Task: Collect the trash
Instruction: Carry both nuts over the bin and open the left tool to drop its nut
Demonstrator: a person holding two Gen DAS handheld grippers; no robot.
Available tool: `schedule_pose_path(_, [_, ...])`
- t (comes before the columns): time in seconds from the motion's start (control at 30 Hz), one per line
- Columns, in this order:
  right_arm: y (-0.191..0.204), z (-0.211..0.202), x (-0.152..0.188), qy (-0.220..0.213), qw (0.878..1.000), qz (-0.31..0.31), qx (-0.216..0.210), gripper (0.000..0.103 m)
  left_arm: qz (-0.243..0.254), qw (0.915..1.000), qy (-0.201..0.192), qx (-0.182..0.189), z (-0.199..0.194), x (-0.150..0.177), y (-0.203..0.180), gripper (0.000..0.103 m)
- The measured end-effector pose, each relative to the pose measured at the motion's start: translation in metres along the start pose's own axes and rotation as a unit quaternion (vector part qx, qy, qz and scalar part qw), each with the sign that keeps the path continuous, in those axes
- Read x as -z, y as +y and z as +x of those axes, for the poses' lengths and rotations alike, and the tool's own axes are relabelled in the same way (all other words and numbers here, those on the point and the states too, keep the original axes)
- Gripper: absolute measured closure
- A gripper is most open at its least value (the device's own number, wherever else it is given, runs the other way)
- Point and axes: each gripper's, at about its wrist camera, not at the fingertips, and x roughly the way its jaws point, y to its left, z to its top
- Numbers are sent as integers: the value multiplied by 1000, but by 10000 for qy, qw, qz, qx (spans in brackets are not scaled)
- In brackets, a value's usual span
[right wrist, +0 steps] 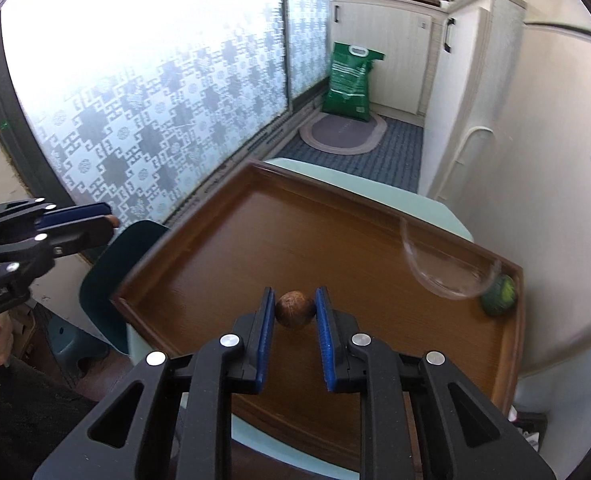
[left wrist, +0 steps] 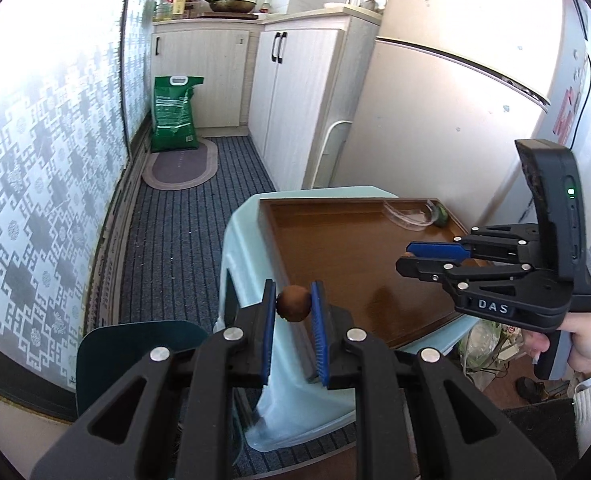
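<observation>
Both grippers clamped brown nuts.
Left gripper [left wrist: 293,306] held one nut [left wrist: 292,303], right gripper [right wrist: 295,312] another nut [right wrist: 295,309] above the tray [right wrist: 223,240]; "DAS" marked the right.

The tray [right wrist: 223,240] lies on a stool [left wrist: 247,232]; a clear shard [right wrist: 443,268], perhaps plastic, sits in its far corner.

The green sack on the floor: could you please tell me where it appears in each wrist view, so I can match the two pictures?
Left wrist view: the green sack stands upper left of centre, against the cabinet, behind the oval mat.
Right wrist view: it stands upper right of centre, again behind the mat.
Shared landmark: the brown tray, on which the clear plastic piece lies at the far right corner in both views.
</observation>
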Motion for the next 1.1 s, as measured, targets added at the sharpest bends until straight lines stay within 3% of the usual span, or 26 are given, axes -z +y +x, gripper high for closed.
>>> schedule_pose_path(0.63, [101,23,-40,-78,9962,-590,-632,83,-513,9970,184,-557,-22,30,86,84])
schedule_pose_path(1.1, [155,52,-51,156,9911,-888,-976,82,-689,9897,870,-902,-10,71,136,84])
